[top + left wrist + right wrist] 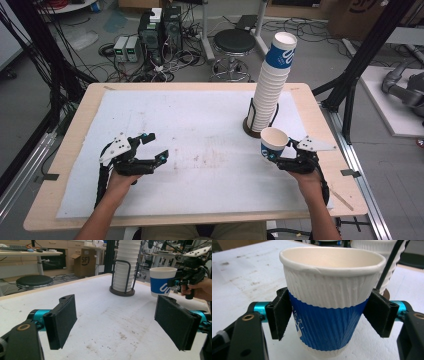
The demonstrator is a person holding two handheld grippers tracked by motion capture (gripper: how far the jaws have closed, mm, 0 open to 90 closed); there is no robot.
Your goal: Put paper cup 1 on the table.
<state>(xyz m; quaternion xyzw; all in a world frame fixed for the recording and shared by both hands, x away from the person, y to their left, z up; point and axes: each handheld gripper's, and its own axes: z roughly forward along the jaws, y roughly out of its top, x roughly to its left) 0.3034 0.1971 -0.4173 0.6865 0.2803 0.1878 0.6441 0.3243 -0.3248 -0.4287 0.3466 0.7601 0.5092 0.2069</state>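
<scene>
1. Between your right gripper's (329, 322) pads sits the cup (332, 302), upright, clamped on both sides across its blue band; its rim stands above the fingers and its base hangs below them.
2. Behind those fingers, near but apart, stands the stack (272, 85) in its rack (256, 125).
3. You look to be mid-carry: the cup is clear of the stack and not yet set on the mat (200, 150).
4. Your left gripper (152, 146) rests low over the mat with jaws spread wide and nothing between them; the cup is well off to its right.
5. Next, you likely need to lower the cup until its base meets the mat, keeping it level, and only then loosen the pads.
</scene>
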